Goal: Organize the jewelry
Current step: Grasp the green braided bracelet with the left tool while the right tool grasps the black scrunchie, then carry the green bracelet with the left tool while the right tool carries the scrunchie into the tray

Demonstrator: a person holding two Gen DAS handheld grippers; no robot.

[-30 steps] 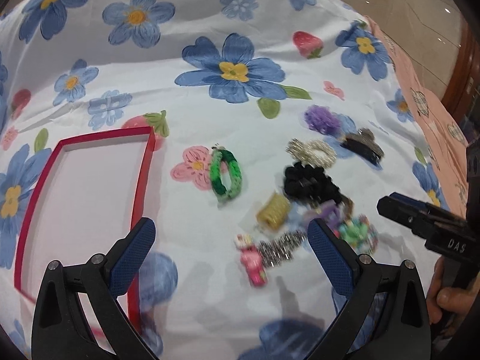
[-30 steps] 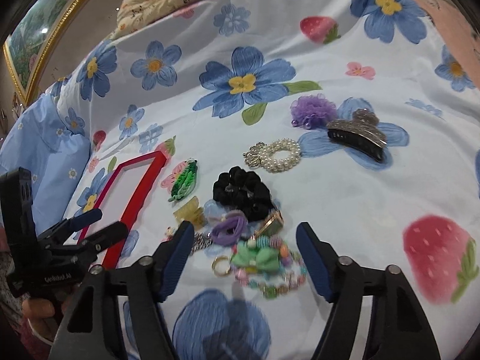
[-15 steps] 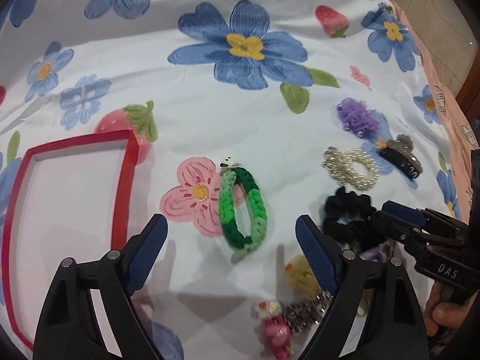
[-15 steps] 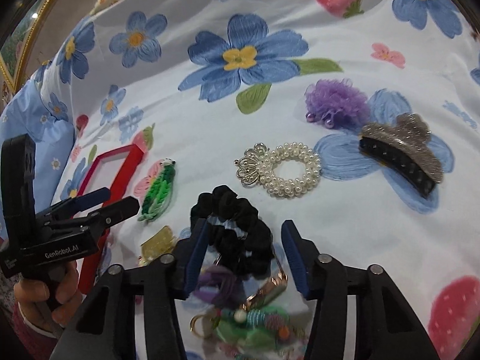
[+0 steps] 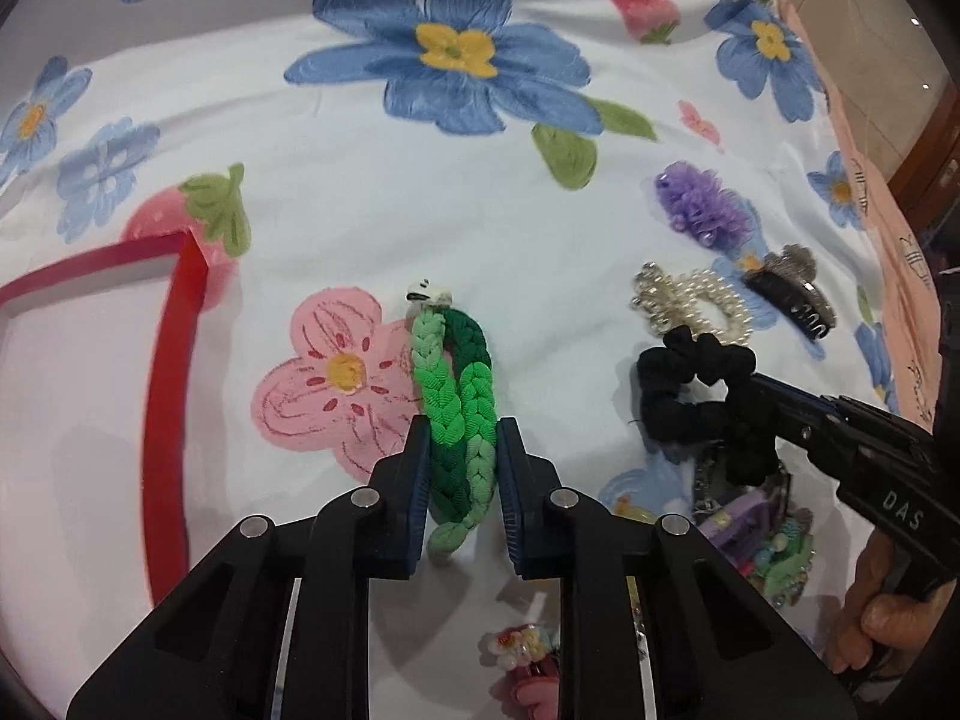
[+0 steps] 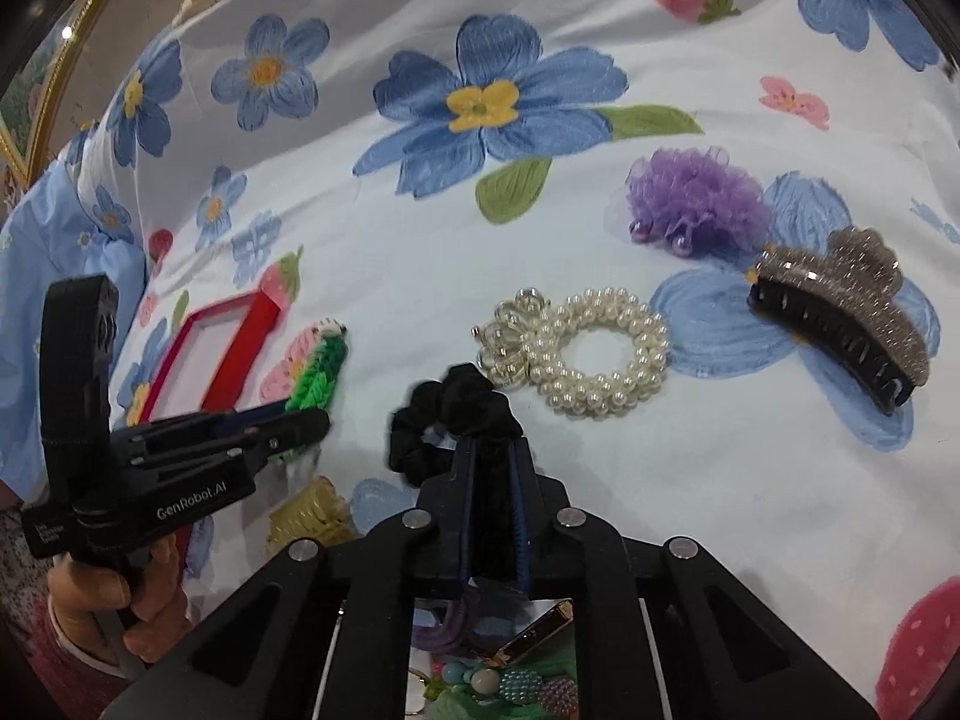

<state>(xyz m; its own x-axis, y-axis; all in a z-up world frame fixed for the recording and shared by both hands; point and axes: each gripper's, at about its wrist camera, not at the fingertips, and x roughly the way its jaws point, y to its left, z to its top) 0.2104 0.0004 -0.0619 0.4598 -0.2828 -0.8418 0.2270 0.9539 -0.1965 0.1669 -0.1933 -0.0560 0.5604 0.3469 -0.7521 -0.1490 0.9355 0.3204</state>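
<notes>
My left gripper is shut on a green braided hair tie that lies on the flowered cloth beside a pink printed flower; it also shows in the right wrist view. My right gripper is shut on a black scrunchie, which also shows in the left wrist view. A red-rimmed tray lies to the left, also in the right wrist view.
A pearl scrunchie, a purple mesh scrunchie and a glittery claw clip lie beyond the black one. A yellow clip and a heap of small pieces lie near the grippers. The cloth's edge runs along the right.
Both grippers moved forward and closed: the left on the green hair tie, the right on the black scrunchie. Both were open half a second ago.
</notes>
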